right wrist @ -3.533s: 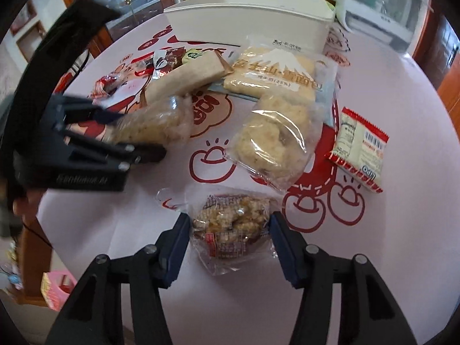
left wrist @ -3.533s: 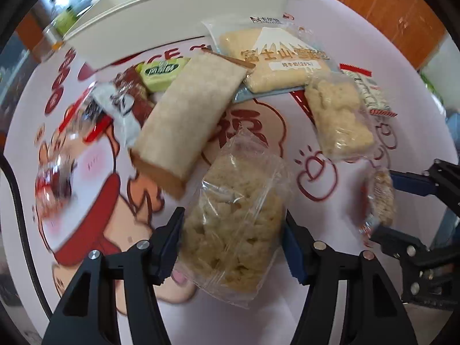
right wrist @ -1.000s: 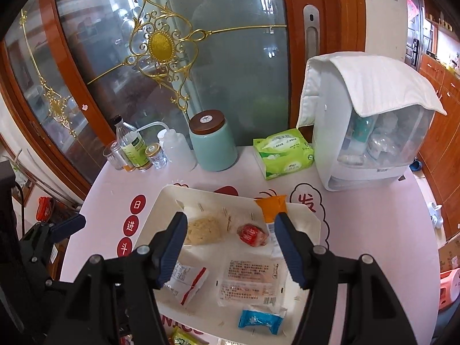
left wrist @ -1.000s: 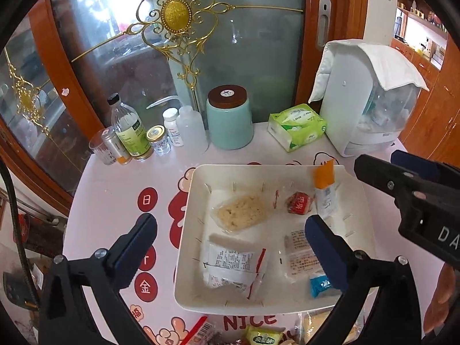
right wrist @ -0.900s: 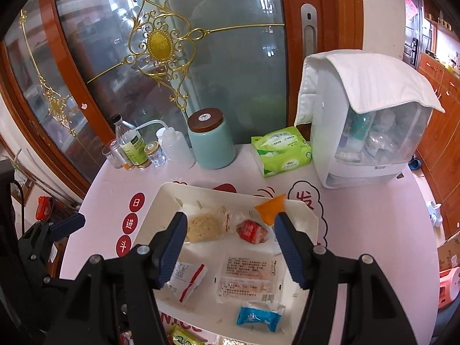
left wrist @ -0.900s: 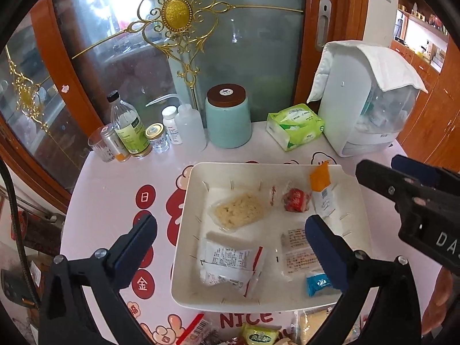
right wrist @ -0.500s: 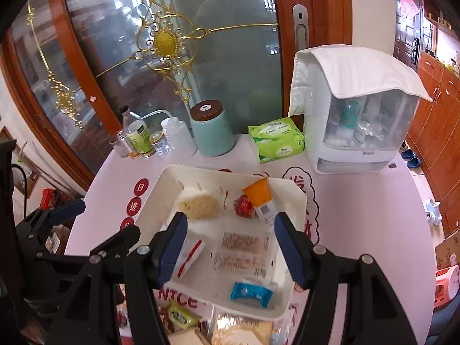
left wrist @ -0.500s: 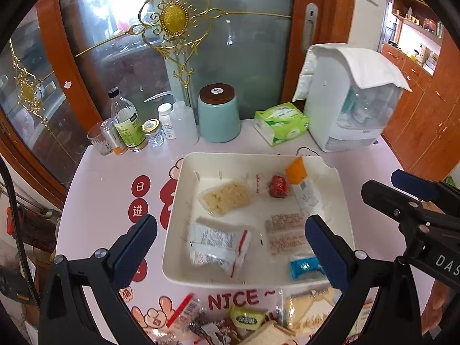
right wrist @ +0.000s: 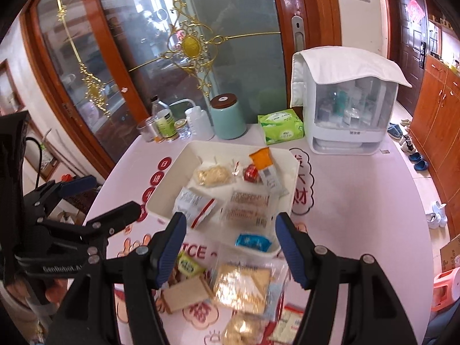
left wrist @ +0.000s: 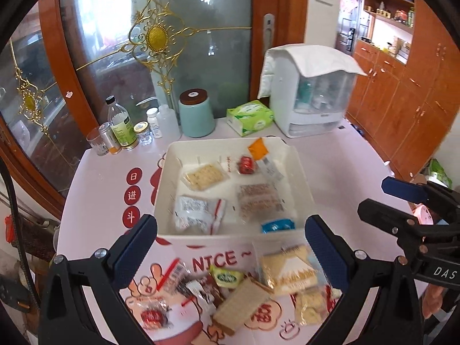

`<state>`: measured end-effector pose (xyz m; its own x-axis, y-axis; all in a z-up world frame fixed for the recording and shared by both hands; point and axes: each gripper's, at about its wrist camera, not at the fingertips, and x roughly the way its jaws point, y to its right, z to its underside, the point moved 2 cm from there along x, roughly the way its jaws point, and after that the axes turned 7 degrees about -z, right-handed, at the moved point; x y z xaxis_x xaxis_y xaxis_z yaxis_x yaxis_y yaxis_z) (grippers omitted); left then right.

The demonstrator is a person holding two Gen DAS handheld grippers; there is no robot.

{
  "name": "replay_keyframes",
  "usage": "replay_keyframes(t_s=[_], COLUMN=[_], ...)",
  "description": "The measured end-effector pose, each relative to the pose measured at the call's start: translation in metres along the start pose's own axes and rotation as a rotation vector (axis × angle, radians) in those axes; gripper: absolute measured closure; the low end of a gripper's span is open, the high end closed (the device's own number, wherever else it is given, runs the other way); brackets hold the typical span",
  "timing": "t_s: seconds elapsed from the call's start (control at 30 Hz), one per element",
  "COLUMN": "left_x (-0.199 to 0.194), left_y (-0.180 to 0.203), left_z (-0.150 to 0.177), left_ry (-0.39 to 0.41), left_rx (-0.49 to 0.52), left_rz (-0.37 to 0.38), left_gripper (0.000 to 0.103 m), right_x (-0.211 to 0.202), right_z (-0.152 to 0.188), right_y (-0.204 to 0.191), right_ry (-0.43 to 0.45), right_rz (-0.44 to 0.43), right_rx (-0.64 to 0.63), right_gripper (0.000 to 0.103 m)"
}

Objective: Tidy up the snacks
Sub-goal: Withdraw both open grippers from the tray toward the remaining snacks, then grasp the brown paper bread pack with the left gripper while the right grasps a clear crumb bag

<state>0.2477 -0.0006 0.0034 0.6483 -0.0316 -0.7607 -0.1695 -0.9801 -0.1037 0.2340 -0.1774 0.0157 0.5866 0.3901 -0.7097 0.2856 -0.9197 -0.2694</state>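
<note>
A shallow white plastic tray (left wrist: 165, 178) with sloped walls sits on the round pink printed tablecloth (left wrist: 339, 172), its long axis running away from the cameras toward the mint ceramic jar with a brown lid (left wrist: 196, 113). Inside lie crinkly wrapped snacks: a clear pack of pale crackers (left wrist: 204, 176), a white-and-red foil packet (left wrist: 198, 212), a small round red sweet (left wrist: 246, 164), an orange-topped stick sachet (left wrist: 262, 157) pointing diagonally, a clear biscuit pack (left wrist: 258, 201) and a small blue wrapper (left wrist: 277, 225). More snacks wait on the cloth in front of the tray's near wall (blurred): a long tan wafer bar (left wrist: 241, 302) lying diagonally, a glossy bag of cream sandwich biscuits (left wrist: 290, 273) and a small green packet (left wrist: 225, 277).

The left gripper (left wrist: 230, 247) hangs above the near snacks, tilted downward, its blue-padded jaws wide apart and empty. The right gripper (right wrist: 230, 244) points down likewise beside it, jaws opening with nothing between them.
</note>
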Motion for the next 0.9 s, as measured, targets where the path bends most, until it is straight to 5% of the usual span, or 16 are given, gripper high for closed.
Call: replay_keyframes(t_s=[0.5,0.9], left_x=[-0.034,0.058], left_y=[0.024,0.034], left_z=[0.1,0.178], left_ry=[0.018,-0.096], left_rx=[0.08,0.205], left_rz=[0.067,0.037], left_gripper=[0.001,0.001], right_x=[-0.039,0.032], right_z=[0.098,0.185], right_y=[-0.013,0.013], right_ry=[-0.022,-0.175], right_rz=[-0.006,0.041], right_rx=[-0.038,0.063], right_gripper=[0.029,0.029])
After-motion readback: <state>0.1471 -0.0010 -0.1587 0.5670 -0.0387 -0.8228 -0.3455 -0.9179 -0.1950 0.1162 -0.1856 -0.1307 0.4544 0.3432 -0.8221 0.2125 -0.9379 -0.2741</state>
